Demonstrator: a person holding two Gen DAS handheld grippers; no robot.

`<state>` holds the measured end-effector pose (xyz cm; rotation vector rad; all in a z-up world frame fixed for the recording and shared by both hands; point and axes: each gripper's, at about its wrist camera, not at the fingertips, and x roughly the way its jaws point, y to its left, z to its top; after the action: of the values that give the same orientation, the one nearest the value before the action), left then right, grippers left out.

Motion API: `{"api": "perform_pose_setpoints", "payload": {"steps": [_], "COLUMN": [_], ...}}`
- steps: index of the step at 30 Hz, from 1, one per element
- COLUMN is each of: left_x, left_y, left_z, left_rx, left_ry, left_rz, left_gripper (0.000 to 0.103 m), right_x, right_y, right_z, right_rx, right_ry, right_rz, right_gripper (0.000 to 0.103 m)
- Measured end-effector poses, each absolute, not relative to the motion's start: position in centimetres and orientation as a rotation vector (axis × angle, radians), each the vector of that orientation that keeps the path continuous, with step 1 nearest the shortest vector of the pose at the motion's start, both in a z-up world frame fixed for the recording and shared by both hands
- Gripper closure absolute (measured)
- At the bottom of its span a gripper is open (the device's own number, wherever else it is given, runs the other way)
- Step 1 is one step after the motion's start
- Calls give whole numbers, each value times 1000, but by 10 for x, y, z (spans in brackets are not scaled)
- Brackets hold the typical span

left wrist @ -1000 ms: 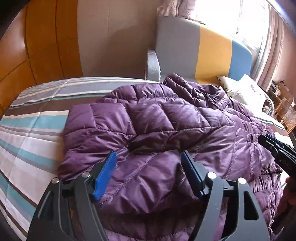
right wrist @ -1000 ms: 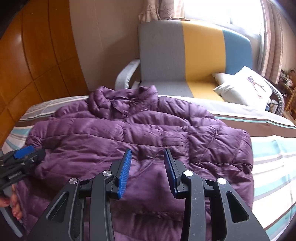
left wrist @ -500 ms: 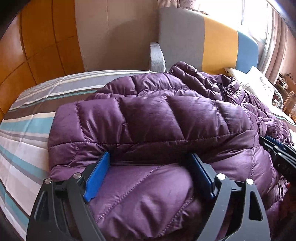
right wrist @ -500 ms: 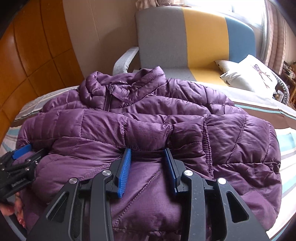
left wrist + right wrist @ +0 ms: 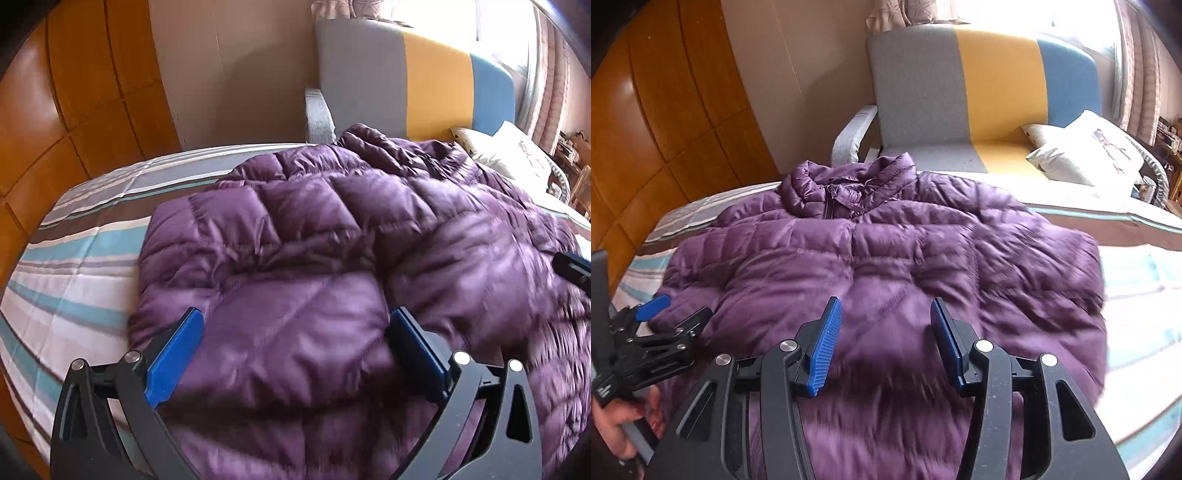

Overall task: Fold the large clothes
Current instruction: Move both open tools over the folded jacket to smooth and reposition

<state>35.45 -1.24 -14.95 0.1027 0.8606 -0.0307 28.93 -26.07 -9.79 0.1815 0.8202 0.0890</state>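
Observation:
A purple quilted jacket (image 5: pixel 923 258) lies spread on the striped bed (image 5: pixel 74 266), collar (image 5: pixel 846 184) toward the armchair. My left gripper (image 5: pixel 295 314) hovers over the jacket's left end. Its jaws are opening wide, and a puffed fold of jacket (image 5: pixel 288 332) bulges loosely between the blue pads (image 5: pixel 173 354). My right gripper (image 5: pixel 886 306) is over the jacket's near middle, its jaws also opening, with fabric below and between them but not pinched. The left gripper (image 5: pixel 677 312) also shows at the right wrist view's left edge, held by a hand (image 5: pixel 613 424).
A grey, yellow and blue armchair (image 5: pixel 979 92) stands behind the bed with white pillows (image 5: pixel 1089 151) beside it. Wooden wardrobe panels (image 5: pixel 74 92) line the left side. Striped sheet shows left of the jacket and to its right (image 5: pixel 1145 295).
Both grippers had pushed a fold of jacket up toward the collar. Now they have drawn back, both jaws are wider, and the fabric has dropped free onto the jacket.

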Motion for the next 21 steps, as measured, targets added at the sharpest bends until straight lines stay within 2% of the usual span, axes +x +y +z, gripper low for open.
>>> {"api": "perform_pose_setpoints", "payload": {"steps": [10,21], "left_x": [274,175], "left_y": [-2,85], "left_z": [-144,-147], "left_rx": [89,-27], "left_ry": [874,862], "left_rz": [-106,-183], "left_gripper": [2,4], "right_x": [186,65], "right_y": [-293,-363], "right_z": [-99,-110], "right_rx": [218,275], "right_ry": [845,896], "right_rz": [99,39], "right_gripper": [53,53]}}
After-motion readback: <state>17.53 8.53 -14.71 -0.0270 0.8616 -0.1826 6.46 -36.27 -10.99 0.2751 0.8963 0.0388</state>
